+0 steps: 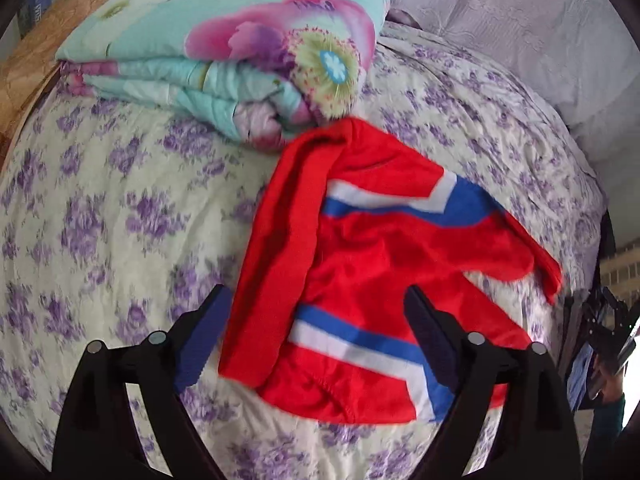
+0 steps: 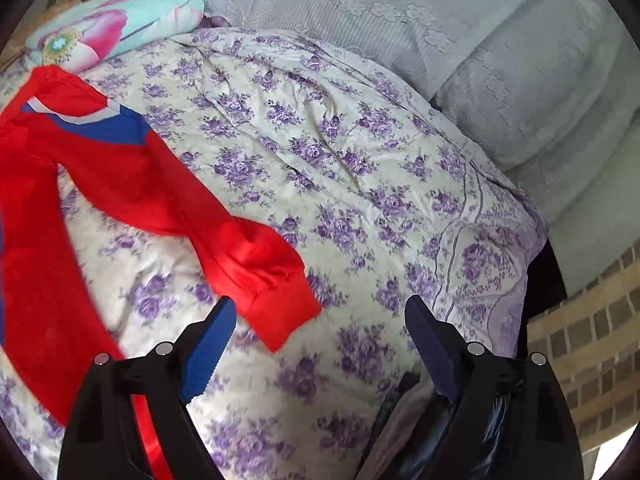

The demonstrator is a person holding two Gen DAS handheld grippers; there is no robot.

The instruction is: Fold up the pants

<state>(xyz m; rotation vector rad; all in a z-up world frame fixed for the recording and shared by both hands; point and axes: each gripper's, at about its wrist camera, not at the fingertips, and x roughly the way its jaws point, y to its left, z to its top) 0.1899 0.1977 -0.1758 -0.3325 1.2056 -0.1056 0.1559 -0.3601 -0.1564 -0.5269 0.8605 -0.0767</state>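
**Both claws spread above the red pants**

The left gripper was spread wide over the waist of the red pants. The right gripper was also spread, one cuff just before it. Beyond lay bare floral bedsheet, then a folded quilt touching the pants.

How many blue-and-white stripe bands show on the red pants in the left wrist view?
2. On the red knit pants, one blue-and-white band crosses the upper part near the folded floral quilt; the other lies low, between the open left claw fingers. More may be hidden under folds.
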